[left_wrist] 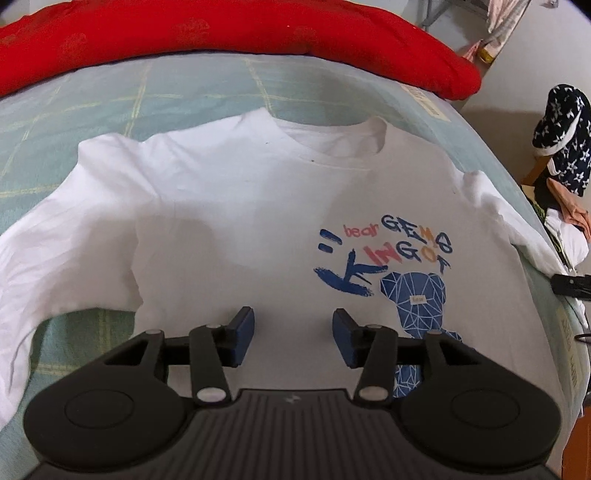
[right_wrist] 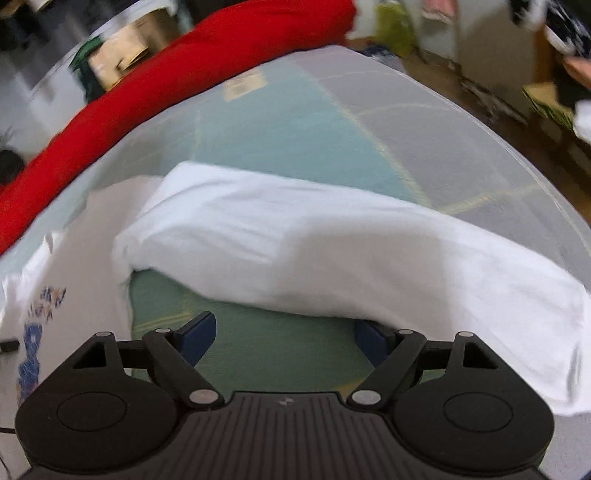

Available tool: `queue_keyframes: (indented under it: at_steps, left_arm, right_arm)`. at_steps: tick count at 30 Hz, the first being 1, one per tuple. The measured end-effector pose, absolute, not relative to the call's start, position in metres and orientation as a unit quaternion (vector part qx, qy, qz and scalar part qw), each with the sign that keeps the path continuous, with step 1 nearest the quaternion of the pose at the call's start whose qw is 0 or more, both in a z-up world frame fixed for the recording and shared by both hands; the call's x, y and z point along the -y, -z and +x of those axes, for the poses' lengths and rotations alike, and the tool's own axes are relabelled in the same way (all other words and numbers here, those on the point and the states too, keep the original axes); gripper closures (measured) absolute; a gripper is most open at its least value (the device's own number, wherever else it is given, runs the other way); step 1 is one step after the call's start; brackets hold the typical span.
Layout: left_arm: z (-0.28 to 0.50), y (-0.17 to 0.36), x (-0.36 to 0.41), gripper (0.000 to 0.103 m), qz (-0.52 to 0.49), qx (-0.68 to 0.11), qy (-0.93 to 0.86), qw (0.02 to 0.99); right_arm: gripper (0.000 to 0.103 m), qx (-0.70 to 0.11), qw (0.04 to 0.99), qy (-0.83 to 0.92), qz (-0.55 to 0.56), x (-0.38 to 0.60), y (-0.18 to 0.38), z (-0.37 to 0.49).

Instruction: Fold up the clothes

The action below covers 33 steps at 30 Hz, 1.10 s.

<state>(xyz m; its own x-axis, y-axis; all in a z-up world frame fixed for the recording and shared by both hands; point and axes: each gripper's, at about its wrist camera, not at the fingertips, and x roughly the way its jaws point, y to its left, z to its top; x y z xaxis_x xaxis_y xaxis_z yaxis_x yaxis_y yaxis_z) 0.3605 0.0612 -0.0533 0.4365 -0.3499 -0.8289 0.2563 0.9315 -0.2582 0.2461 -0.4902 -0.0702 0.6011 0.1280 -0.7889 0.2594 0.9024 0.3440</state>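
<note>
Lying spread face-up on the bed (left_wrist: 207,92): a white long-sleeved shirt (left_wrist: 229,206), collar pointing toward the red quilt (left_wrist: 221,33) bunched along the far edge of the bed. Showing on the shirt's chest, on the side away from the quilt's long run: a blue bear print (left_wrist: 413,295) with coloured lettering above it.

No containers showing clearly; only blurred clutter on the floor beyond the bed, too indistinct to name.

Hovering over the shirt's lower front, nearer than the collar: the left tongs (left_wrist: 293,339), released, blue pads (left_wrist: 243,332) standing apart with nothing but white cloth showing below the gap, no fold pinched between them. Sitting just beside the right-hand pad: the bear print.

Trailing away from the shirt's body across the green checked sheet: one sleeve (right_wrist: 332,251), stretching diagonally, its far end reaching near the bed's edge. Hanging just short of that sleeve: the right tongs (right_wrist: 282,341), released and spread wide, green sheet filling the gap. Slipping under the sleeve's near hem: one blue pad (right_wrist: 373,341), though touching or not, hard to tell through the blur. Peeking in at the left edge of the right wrist view: the shirt's body and print.
</note>
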Motion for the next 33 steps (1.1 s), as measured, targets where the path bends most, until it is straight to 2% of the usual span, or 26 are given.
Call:
queue_keyframes:
  at_steps: [4,10,16,22,23,25,30,33]
  left_arm:
    - [0.360,0.053,-0.056,0.049,-0.041,-0.500,0.175,0.847]
    - [0.361,0.053,-0.052,0.046,-0.038,-0.505,0.168,0.846]
    - [0.363,0.052,-0.047,0.042,-0.037,-0.511,0.159,0.844]
    - [0.365,0.052,-0.041,0.041,-0.028,-0.518,0.152,0.841]
    - [0.365,0.052,-0.041,0.041,-0.026,-0.519,0.151,0.841]
    - [0.364,0.052,-0.040,0.040,-0.026,-0.519,0.150,0.841]
    - [0.363,0.053,-0.039,0.040,-0.028,-0.518,0.145,0.843]
    - [0.363,0.054,-0.038,0.040,-0.029,-0.517,0.145,0.843]
  right_arm:
    - [0.010,-0.432,0.863,0.036,0.259,0.497,0.073,0.233]
    - [0.009,-0.360,0.845,0.077,0.388,0.513,0.082,0.186]
    - [0.010,-0.182,0.764,0.154,0.599,0.548,0.121,0.135]
    - [0.009,-0.099,0.760,0.221,0.603,0.560,0.127,0.156]
    - [0.008,-0.093,0.760,0.230,0.600,0.563,0.128,0.161]
    - [0.000,-0.086,0.768,0.233,0.591,0.564,0.132,0.174]
    - [0.000,-0.143,0.810,0.246,0.513,0.548,0.126,0.203]
    - [0.000,-0.145,0.768,0.196,0.593,0.559,0.119,0.193]
